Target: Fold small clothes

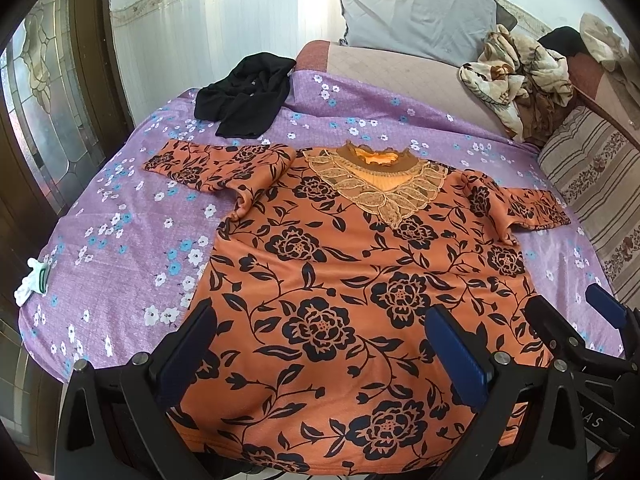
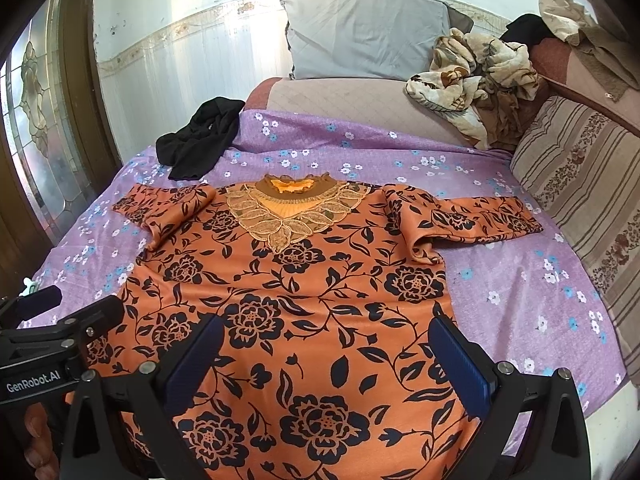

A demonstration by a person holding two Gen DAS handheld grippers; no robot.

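An orange top with black flowers and a lace collar (image 1: 352, 264) lies flat, front up, on the purple flowered bedsheet (image 1: 120, 240), both sleeves spread out. My left gripper (image 1: 320, 332) is open and empty, hovering over the top's lower hem. The same top shows in the right wrist view (image 2: 304, 300). My right gripper (image 2: 328, 340) is open and empty over the hem too. The right gripper also shows at the right edge of the left wrist view (image 1: 572, 316), and the left gripper at the left edge of the right wrist view (image 2: 72, 308).
A black garment (image 1: 244, 96) lies crumpled at the sheet's far left corner. A grey pillow (image 1: 416, 12) and a crumpled flowered blanket (image 1: 516, 80) sit at the head of the bed. A striped cushion (image 2: 580, 200) lies along the right. A white-green clip (image 1: 34, 280) sits at the left edge.
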